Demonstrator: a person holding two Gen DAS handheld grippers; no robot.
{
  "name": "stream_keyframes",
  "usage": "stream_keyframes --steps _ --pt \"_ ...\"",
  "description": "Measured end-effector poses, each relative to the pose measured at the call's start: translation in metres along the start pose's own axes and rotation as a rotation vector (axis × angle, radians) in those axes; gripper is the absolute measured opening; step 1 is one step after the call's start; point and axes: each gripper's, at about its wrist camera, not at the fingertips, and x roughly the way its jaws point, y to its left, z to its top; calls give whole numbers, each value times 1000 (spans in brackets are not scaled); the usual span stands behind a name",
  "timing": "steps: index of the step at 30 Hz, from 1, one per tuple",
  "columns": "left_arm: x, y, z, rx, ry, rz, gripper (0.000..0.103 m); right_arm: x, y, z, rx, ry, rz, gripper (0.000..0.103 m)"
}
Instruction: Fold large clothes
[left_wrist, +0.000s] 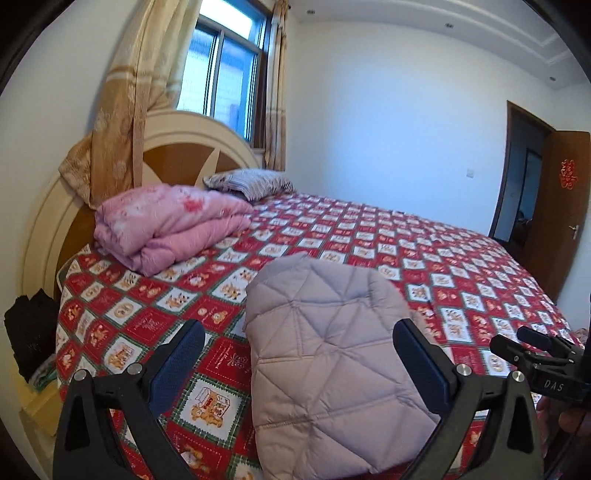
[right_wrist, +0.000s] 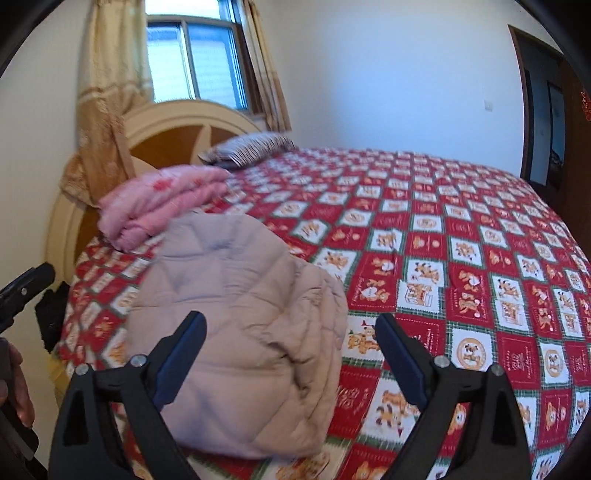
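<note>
A folded pale grey-pink quilted jacket (left_wrist: 332, 365) lies on the bed with the red patterned cover (left_wrist: 424, 258), near its front edge. My left gripper (left_wrist: 299, 343) is open and empty, held just above and in front of the jacket. In the right wrist view the jacket (right_wrist: 240, 332) lies left of centre. My right gripper (right_wrist: 290, 332) is open and empty, its fingers spread over the jacket's right edge. The right gripper also shows at the right edge of the left wrist view (left_wrist: 535, 350).
A folded pink quilt (left_wrist: 166, 225) and a striped pillow (left_wrist: 251, 182) lie at the head of the bed by the round headboard (left_wrist: 173, 147). Curtains and a window are behind. A dark object (left_wrist: 29, 336) sits left of the bed. An open door (left_wrist: 554, 206) is at right.
</note>
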Motion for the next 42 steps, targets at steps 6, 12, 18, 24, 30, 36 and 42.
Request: stream_keyframes --steps 6,12,18,24,30,36,42 --pt "-15 -1 3 3 -26 -16 102 -29 13 4 -15 -56 27 95" --pt "-17 0 0 4 -24 -25 102 -41 19 3 -35 -81 26 95" --pt "-18 1 -1 -1 -21 -28 102 -44 21 1 -41 -81 30 95" --pt "-18 2 -2 -2 -20 -28 102 -47 27 1 -61 -76 38 95" --pt "-18 2 -3 -3 -18 -28 102 -47 30 1 -62 -76 39 95" --pt "-18 2 -3 -4 -17 -28 102 -47 29 0 -62 -76 38 95" --pt "-18 3 -4 -8 -19 -24 102 -48 30 0 -65 -76 40 95"
